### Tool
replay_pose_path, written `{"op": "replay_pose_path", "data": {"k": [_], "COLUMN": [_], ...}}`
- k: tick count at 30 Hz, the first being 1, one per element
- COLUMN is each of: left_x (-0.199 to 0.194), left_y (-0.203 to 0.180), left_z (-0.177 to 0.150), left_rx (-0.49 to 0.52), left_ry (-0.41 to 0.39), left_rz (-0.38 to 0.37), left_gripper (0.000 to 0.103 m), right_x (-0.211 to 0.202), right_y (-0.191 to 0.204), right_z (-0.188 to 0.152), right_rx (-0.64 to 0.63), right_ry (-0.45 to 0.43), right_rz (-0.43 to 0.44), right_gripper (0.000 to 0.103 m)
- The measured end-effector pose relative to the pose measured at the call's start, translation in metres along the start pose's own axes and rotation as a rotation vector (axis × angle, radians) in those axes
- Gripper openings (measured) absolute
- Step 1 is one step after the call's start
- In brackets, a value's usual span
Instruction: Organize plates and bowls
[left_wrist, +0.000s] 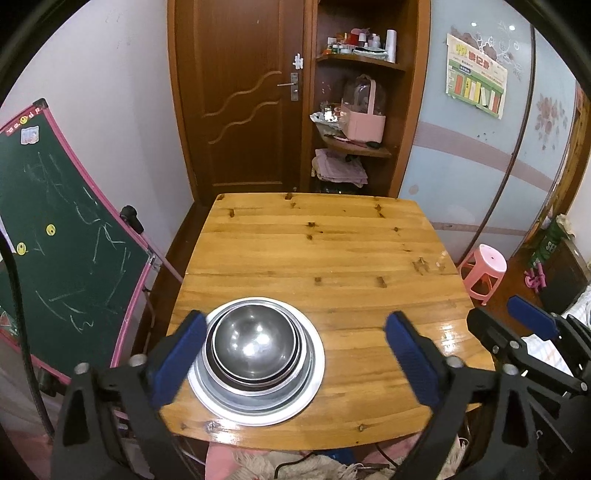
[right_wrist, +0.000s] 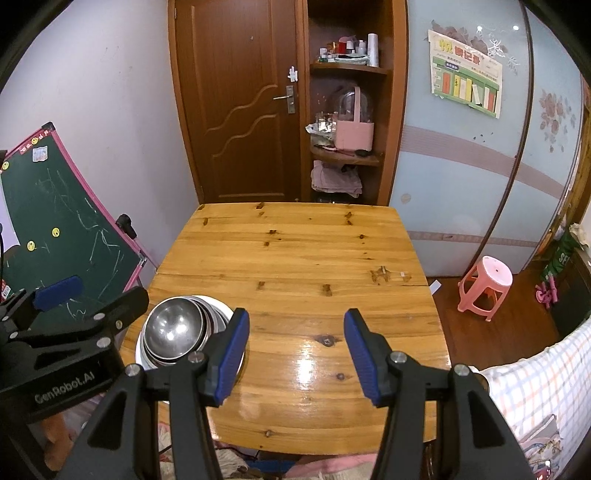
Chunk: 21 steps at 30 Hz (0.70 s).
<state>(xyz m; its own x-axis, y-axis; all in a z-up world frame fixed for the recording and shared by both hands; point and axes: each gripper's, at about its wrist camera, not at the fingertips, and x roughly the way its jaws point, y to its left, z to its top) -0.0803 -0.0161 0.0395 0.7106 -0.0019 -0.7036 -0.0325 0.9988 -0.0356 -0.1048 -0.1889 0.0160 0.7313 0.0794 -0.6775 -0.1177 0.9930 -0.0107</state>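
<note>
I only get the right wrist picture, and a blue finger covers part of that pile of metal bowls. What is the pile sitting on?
Observer: The left wrist view shows the pile whole. The metal bowls are nested inside each other on a white plate, and the plate's whole rim lies on the wooden table, near its front edge.
Operator: Is the other tool gripping the pile?
Observer: No. The left gripper has its fingers wide open. One is at the pile's left edge and the other is well off to the pile's right, over bare wood. I cannot tell whether the near one touches the plate.
</note>
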Motion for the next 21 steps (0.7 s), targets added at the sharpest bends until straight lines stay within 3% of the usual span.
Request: {"op": "replay_pose_path", "data": {"k": [21], "left_x": [0.014], "left_y": [0.003], "left_z": [0.007], "left_rx": [-0.016], "left_ry": [0.031], "left_rz": [0.003], "left_gripper": [0.1], "right_x": [0.014], "right_y": [-0.003], "right_z": [0.003], "right_rx": [0.007], "right_ry": [0.026], "right_rz": [0.017], "right_gripper": [0.054]}}
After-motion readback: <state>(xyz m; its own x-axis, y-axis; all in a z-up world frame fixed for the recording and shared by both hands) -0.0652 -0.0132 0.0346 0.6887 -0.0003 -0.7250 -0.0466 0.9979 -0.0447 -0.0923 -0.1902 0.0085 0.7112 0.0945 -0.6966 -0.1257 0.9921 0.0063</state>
